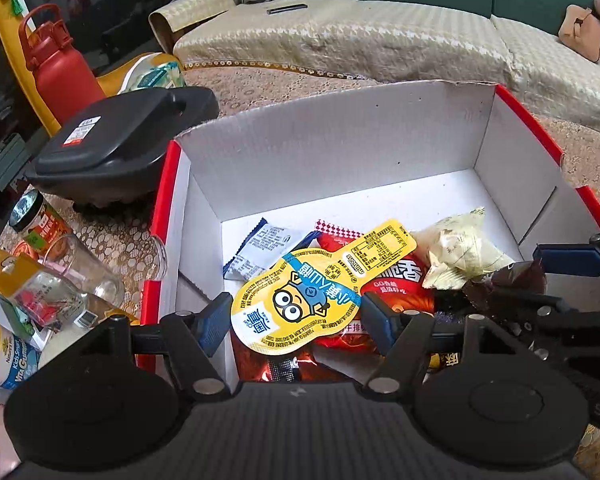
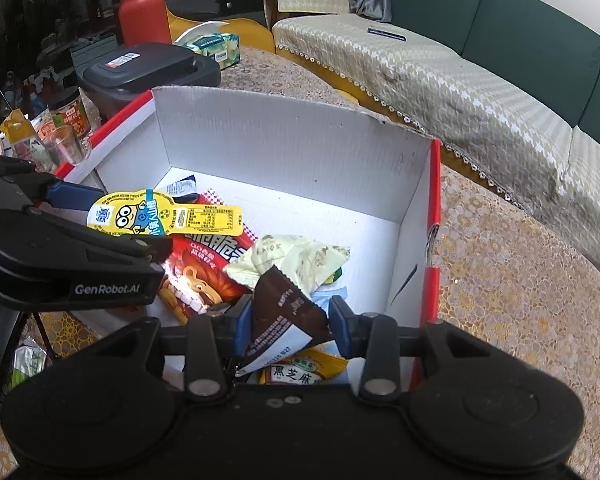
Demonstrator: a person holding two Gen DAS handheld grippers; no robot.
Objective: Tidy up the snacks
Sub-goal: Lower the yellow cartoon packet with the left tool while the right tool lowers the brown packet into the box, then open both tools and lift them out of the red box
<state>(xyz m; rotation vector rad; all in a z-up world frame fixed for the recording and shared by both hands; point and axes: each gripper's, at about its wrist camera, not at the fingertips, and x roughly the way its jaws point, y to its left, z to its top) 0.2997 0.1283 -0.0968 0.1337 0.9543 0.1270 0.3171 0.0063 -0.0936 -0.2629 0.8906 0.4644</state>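
Right hand-held gripper (image 2: 290, 326) clamps a brown packet (image 2: 288, 312) over the white box (image 2: 284, 140).

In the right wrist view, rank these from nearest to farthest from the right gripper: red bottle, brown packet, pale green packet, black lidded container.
1. Brown packet: between the right gripper fingers.
2. Pale green packet: just beyond, inside the box.
3. Black lidded container: outside the box, past its far-left corner.
4. Red bottle: behind the container, farthest back.
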